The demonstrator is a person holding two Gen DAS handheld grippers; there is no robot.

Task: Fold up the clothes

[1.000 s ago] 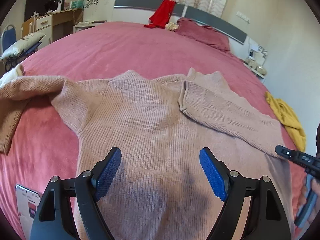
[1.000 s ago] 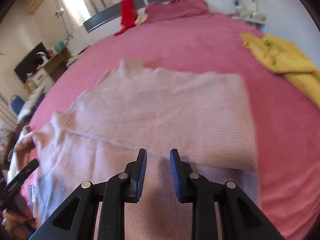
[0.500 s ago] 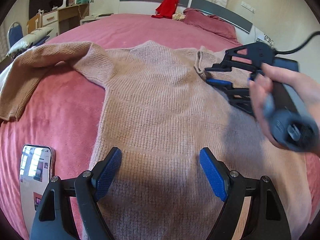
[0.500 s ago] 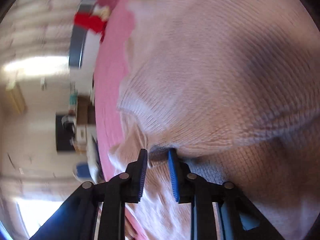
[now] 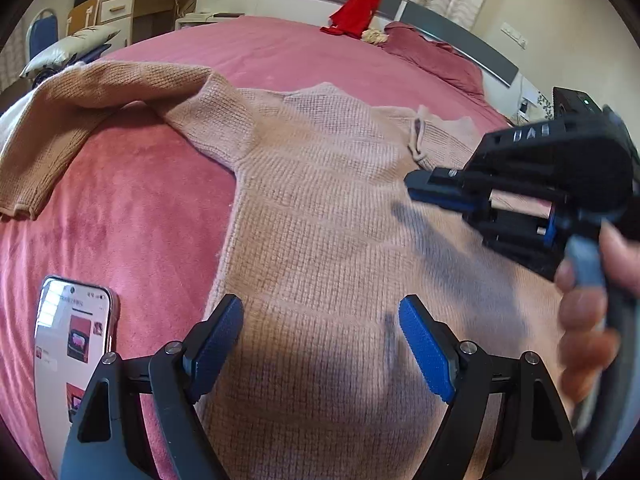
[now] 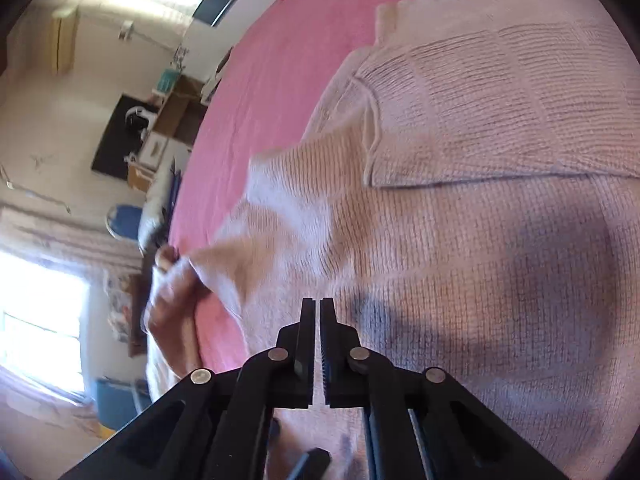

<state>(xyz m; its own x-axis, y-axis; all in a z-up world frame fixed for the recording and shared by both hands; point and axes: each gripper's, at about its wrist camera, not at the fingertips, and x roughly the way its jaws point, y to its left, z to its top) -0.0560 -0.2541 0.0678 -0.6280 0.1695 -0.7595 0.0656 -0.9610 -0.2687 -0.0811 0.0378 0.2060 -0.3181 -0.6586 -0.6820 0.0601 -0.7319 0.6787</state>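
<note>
A: Nearest, the left gripper (image 5: 320, 344) hangs wide apart over the sweater's (image 5: 320, 220) lower body, holding nothing.

B: And the right gripper (image 6: 314, 312)?

A: Its jaws have just been closing, nearly together now, with no cloth between them. It sits rolled on its side over the sweater's middle, pointing down at a slant.

B: Which step?

A: Sleeves, I'd say: one sleeve (image 5: 444, 144) lies folded across the chest; the far sleeve (image 5: 80, 100) sprawls out over the bed (image 5: 280, 48) (phone (image 5: 72, 344) beside the hem). Next calls for pinching that cuff and carrying it inward.
</note>
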